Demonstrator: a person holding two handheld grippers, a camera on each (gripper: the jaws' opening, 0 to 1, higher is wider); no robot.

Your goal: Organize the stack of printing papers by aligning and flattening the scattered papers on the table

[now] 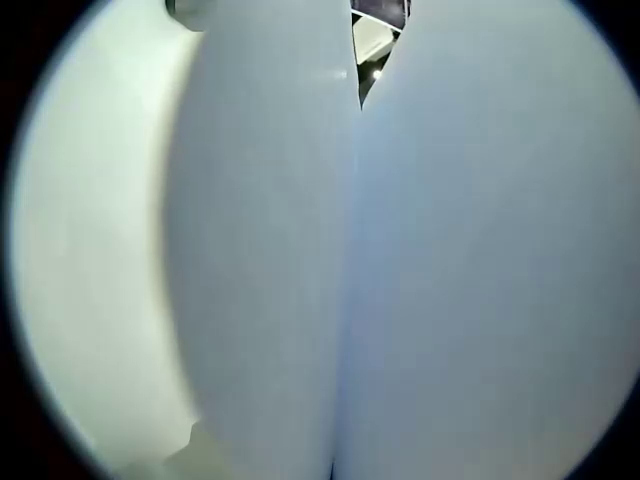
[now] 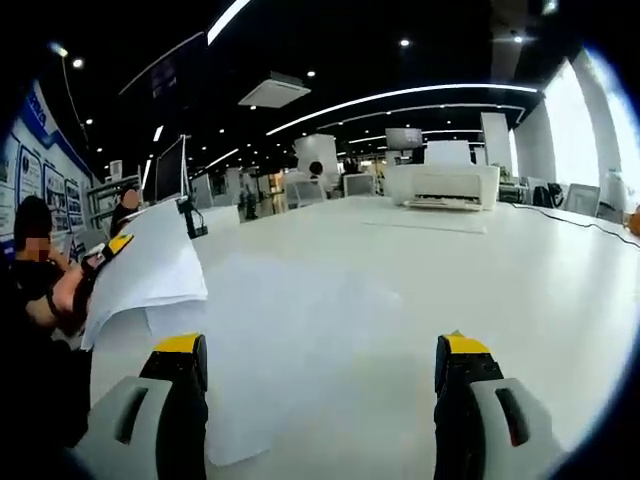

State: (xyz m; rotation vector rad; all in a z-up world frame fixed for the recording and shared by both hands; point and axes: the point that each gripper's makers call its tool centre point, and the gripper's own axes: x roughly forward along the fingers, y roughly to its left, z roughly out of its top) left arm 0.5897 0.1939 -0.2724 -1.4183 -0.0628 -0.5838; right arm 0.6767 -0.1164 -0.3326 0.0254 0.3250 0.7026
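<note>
Table (image 2: 520,260) was a big white surface running far back, with a printer (image 2: 442,185) at the far end; its output slot was too small to read, so can't say if paper sat in it. No trays or bins to report.

Flat sheets (image 2: 290,340) lay spread on the table just ahead of the right tool (image 2: 325,375), overlapping loosely, edges not squared. A lifted bundle of papers (image 2: 150,270) hung at the left of the right gripper view, drooping, gripped by the left tool (image 2: 105,255). In the left gripper view the paper (image 1: 400,280) sat right against the lens, two sheet faces meeting at a seam, table (image 1: 90,250) visible at the side.

Right tool was released, jaws wide apart, hovering over the flat sheets, holding nothing. Left tool looked clenched on the bundle's edge.

Risks, my read: bundle held by one edge only, so sheets could fan out or slip free. Tight pinch could crease the edge. Setting it down on the unsquared sheets could shove them further out of line.
</note>
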